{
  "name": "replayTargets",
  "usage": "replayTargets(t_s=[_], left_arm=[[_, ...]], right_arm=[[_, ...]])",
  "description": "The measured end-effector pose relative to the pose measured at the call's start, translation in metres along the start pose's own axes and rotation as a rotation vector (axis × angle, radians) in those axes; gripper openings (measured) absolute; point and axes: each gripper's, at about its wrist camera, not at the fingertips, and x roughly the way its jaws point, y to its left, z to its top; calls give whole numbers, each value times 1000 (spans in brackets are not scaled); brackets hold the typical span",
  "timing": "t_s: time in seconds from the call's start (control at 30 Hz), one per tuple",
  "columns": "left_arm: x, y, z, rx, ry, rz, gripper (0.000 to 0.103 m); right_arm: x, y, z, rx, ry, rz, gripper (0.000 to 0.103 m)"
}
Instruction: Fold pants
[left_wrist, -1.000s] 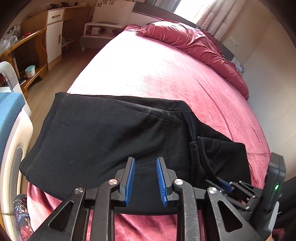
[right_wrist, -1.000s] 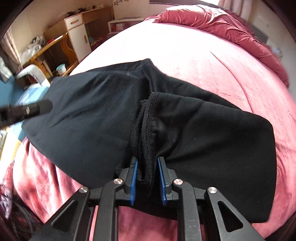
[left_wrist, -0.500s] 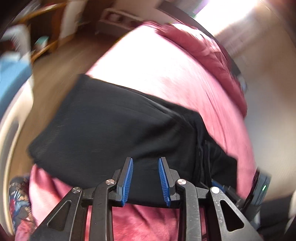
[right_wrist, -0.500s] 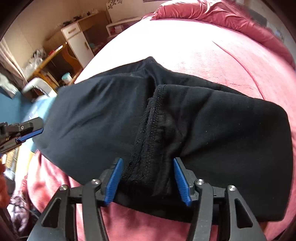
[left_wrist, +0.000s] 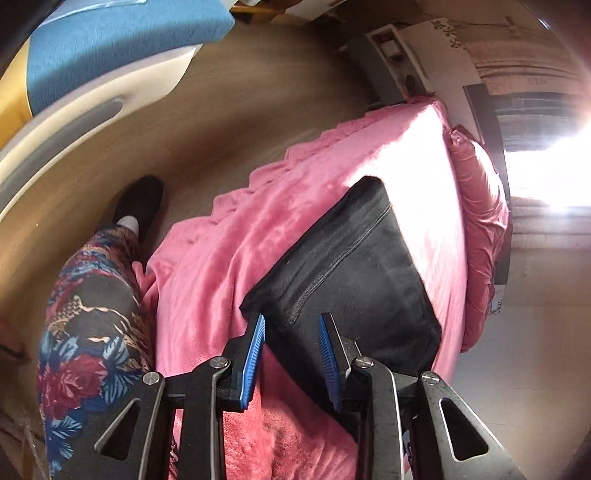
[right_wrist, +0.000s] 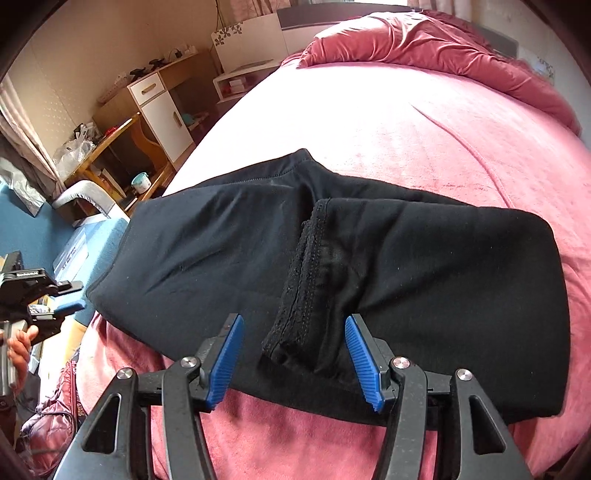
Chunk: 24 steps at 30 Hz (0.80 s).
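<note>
Since a second ago: right gripper (right_wrist: 295, 354) has let go of the bunched hem it was pinching; its jaws now stand wide, the hem lying loose between the pads, not pressed. Left gripper (left_wrist: 291, 354) has swung off to the side and rolled; its view, earlier square over the cloth, now takes in floor (left_wrist: 240, 110) and the person's patterned trouser leg (left_wrist: 88, 332). Its jaws are part open, nothing gripped, tips over the near corner of the pants.

Left to right: blue-cushioned chair (right_wrist: 33, 229), cluttered desk (right_wrist: 110, 140), white cabinet (right_wrist: 162, 110), then the bed (right_wrist: 424, 129). Black pants (right_wrist: 424, 280) lie folded across the pink blanket near its front edge, right part doubled over the left. Broad bare blanket behind; rumpled duvet (right_wrist: 443, 40) at the far end
</note>
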Motion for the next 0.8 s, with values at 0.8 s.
replayTargets(t_s=[0.8], left_arm=[[25,2,3,-72,-35,50,24]], right_arm=[[12,-4,-8,33,36,-11,58]])
